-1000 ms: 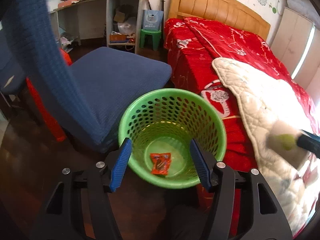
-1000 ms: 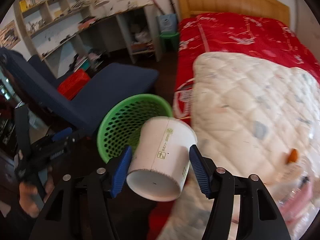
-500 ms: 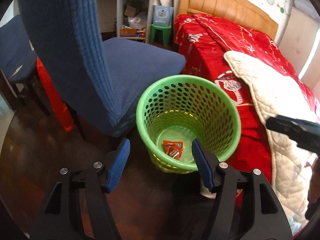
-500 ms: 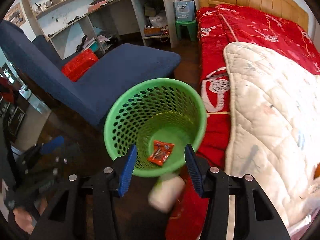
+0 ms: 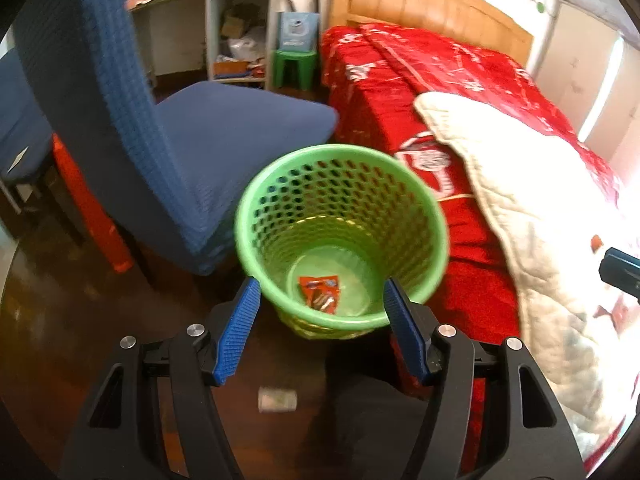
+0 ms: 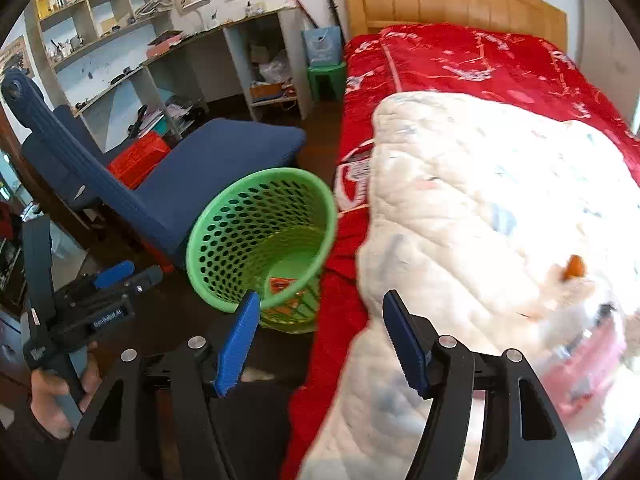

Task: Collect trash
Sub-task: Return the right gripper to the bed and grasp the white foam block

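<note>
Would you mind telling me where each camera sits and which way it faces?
Left wrist: on the left gripper, looking down into the green basket beside the blue chair; its blue fingers show.
Right wrist: on the right gripper, facing the white quilt on the bed; its own fingers and the left gripper show.
Shared: basket, chair, bed.

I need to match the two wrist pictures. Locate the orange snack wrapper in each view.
Left wrist: the flat orange snack wrapper lies on the bottom of the green perforated plastic basket, lower centre.
Right wrist: orange snack wrapper, half hidden by the basket's near rim, centre-left.
Shared landmark: blue upholstered chair behind the basket.
</note>
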Demonstrator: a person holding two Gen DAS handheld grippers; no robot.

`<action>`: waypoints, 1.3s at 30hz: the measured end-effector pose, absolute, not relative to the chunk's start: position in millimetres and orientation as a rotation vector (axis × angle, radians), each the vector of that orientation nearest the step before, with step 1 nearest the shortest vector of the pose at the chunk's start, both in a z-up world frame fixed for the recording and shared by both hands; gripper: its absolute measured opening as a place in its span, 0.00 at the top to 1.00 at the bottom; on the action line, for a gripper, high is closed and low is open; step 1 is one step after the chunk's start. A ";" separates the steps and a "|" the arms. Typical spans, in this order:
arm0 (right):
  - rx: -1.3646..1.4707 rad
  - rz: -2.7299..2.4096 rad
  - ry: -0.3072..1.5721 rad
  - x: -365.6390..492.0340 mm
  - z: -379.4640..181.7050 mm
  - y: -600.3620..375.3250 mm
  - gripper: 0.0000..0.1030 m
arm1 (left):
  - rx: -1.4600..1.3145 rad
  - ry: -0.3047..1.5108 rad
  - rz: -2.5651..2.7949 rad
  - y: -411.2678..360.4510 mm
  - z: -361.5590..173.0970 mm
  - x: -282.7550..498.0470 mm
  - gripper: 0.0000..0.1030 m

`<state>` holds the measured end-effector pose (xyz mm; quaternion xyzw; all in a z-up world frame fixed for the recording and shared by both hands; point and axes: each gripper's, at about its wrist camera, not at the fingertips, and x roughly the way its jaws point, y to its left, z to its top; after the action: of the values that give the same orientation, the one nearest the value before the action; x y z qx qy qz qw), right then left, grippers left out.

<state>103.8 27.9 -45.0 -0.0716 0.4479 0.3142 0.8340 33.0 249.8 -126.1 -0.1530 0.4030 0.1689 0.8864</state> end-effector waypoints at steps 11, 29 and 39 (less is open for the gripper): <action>-0.093 0.481 0.901 87.0 -30.1 -77.2 0.28 | -0.304 0.792 0.183 191.0 -86.2 46.2 0.34; -0.052 0.383 0.907 90.7 -53.9 -198.4 0.20 | -0.283 0.799 -0.018 109.5 -62.0 79.4 0.32; 0.007 0.438 0.954 120.5 -78.0 -207.5 0.22 | -0.280 0.825 -0.071 90.2 -63.2 95.4 0.32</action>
<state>120.5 -207.5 -78.0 0.0032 0.4555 0.2091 0.8653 95.4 90.1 -63.2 -0.1357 0.3995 -0.0346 0.9060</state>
